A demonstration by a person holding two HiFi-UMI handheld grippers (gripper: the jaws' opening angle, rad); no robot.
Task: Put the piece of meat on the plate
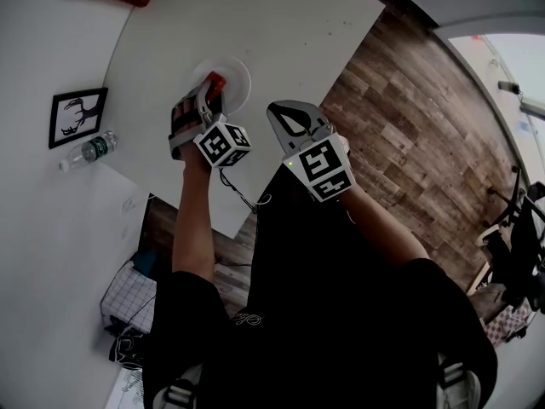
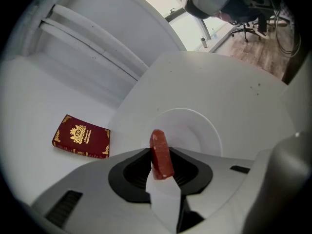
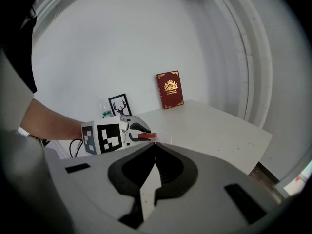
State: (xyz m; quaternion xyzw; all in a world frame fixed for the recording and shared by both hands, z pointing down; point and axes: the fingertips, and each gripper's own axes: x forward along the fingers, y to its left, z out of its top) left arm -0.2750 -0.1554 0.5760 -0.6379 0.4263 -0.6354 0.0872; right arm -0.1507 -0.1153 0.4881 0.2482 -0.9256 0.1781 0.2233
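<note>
A reddish-brown piece of meat (image 2: 161, 155) stands on end between the jaws of my left gripper (image 2: 160, 168), which is shut on it. It hangs just above the near rim of the white round plate (image 2: 204, 130) on the white table. In the head view the left gripper (image 1: 209, 90) reaches over the plate (image 1: 240, 77) with the meat (image 1: 215, 81) at its tip. My right gripper (image 1: 294, 116) hovers to the right of it, near the table's edge, jaws together and empty. The right gripper view shows its closed tips (image 3: 155, 147) and the left gripper (image 3: 132, 128) with the meat (image 3: 146, 136) beyond.
A dark red book (image 2: 82, 137) lies at the table's far side by the wall. A framed deer picture (image 1: 77, 115) and a water bottle (image 1: 89, 150) stand at the left. The table's edge borders wooden floor (image 1: 409, 126) on the right, with an office chair (image 2: 251, 18) further off.
</note>
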